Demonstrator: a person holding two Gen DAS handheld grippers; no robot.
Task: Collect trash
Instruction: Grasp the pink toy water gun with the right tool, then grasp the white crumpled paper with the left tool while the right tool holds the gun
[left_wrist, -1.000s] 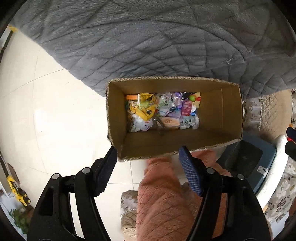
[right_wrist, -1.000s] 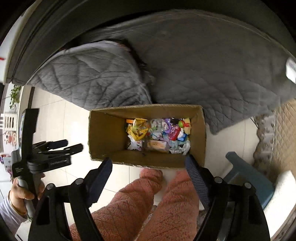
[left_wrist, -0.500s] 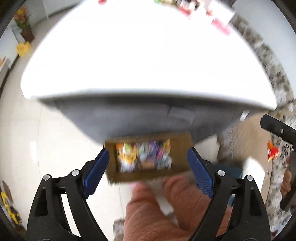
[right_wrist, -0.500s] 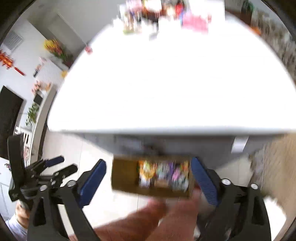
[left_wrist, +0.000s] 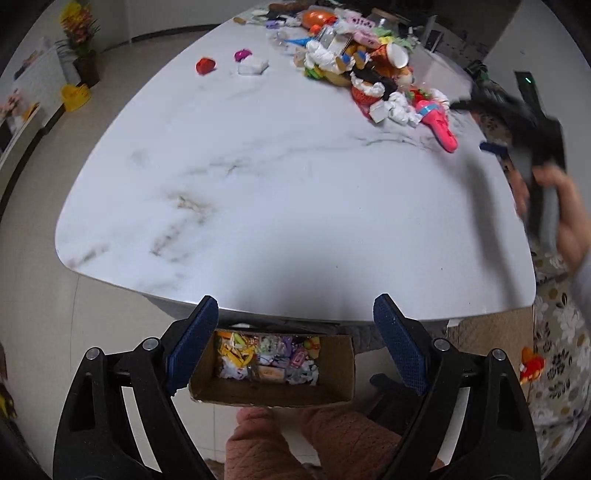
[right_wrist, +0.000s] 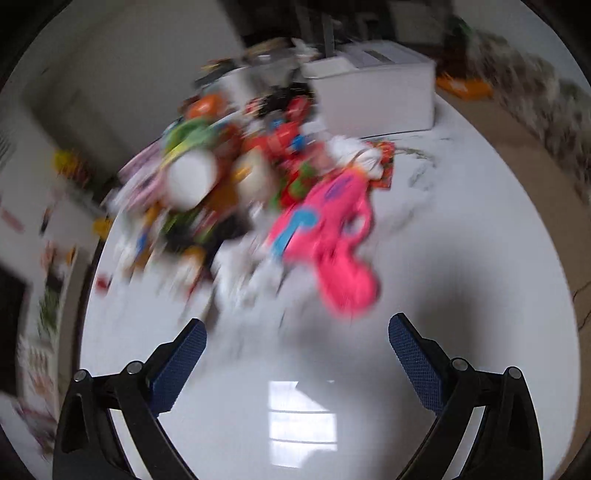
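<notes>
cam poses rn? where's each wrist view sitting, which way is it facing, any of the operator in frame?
Left wrist: above the near edge of the marble table, tilted down; cardboard box on the floor below, open left gripper, knees, and the blurred right hand.
Right wrist: low over the table, facing the trash pile; open right gripper, no body, motion-blurred.
Shared: table, pile, pink toy.

No lettering can be read: print on the wrappers in the cardboard box and in the trash pile is too small or blurred.
</notes>
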